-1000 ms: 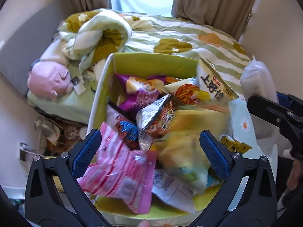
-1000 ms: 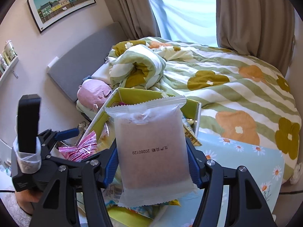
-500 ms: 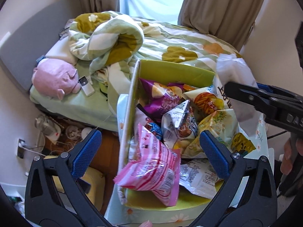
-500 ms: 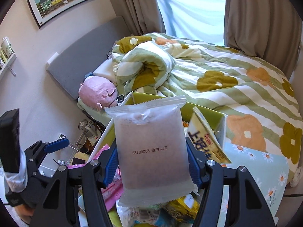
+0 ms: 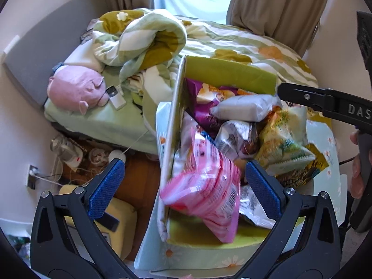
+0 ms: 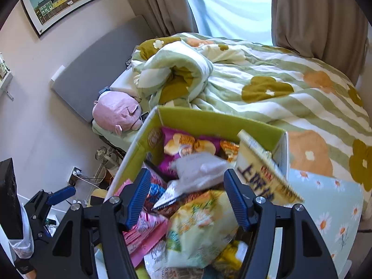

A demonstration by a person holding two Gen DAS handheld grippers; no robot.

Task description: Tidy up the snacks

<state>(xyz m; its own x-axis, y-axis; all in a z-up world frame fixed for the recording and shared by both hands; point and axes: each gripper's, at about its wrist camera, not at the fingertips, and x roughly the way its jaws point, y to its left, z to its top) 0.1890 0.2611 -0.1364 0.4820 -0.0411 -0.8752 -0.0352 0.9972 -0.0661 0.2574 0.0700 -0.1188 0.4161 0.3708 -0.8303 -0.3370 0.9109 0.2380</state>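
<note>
Bedroom, snack box (image 6: 216, 121), blurred, seemingly white packet (image 6: 197, 169) inside

Your left wrist camera looks steeply down along its fingers from close above the near left corner of the snack box (image 5: 230, 74), with floor clutter at the left. Your right wrist camera looks down from close over the box's (image 6: 209, 121) near edge, facing the bed (image 6: 290, 86) and window. Both views share the box's contents, the rolled blanket (image 5: 144, 39), and the pink plush pig (image 6: 116, 114).
</note>
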